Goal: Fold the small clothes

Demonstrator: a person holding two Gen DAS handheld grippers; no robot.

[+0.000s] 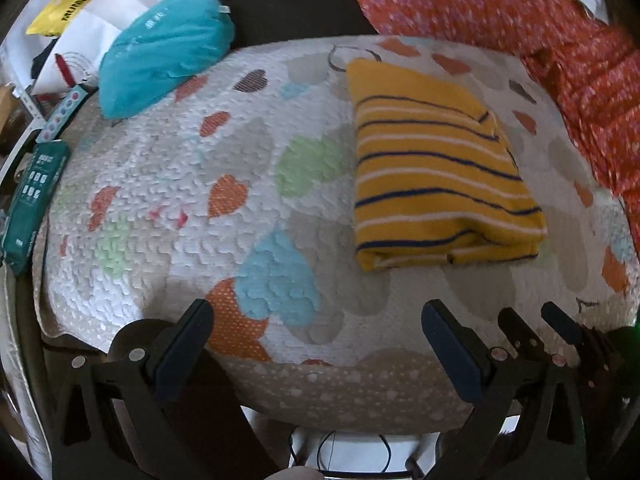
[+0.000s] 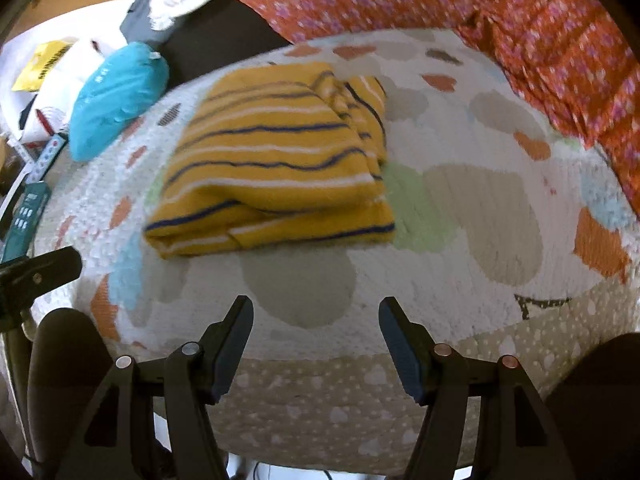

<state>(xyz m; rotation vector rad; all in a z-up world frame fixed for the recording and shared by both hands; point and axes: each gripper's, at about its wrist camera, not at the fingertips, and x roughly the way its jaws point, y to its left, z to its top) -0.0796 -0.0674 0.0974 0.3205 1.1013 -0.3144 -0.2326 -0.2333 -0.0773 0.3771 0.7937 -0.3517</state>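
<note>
- On the quilted mat (image 1: 168, 184) w/ colored heart shapes lies a folded yellow shirt (image 1: 436, 172) w/ navy + white stripes, flat, folded edge toward the cameras.
- Left wrist view: shirt sits right of center on the mat; right wrist view: same shirt (image 2: 276, 168) sits left of center, sleeve part bunched at its far right corner.
- Left tool (image 1: 318, 340): fingers spread wide, nothing between them, hanging over the mat's near edge, apart from the shirt.
- Right tool (image 2: 316, 340): also spread open, empty, over the near edge, short of the shirt's folded edge; view is a bit blurred.
- Right tool also shows in the left view at bottom right (image 1: 536, 320), just beside the left tool's right finger.
- Teal pouch (image 1: 164, 52) rests at the mat's far left corner, partly overlapping its edge; seen too in right view (image 2: 116, 100).
- Red flowered cloth (image 1: 520, 12) runs along the far + right side of the mat, touching its rim.
- Yellow bag (image 1: 64, 8) + white papers (image 1: 92, 36) piled beyond the pouch, far left.
- Dark green packet (image 1: 32, 196) lies along the mat's left edge; a patterned strip (image 1: 64, 112) just beyond it.
- Mat's near border is beige w/ pale dots (image 2: 340, 400).
</note>
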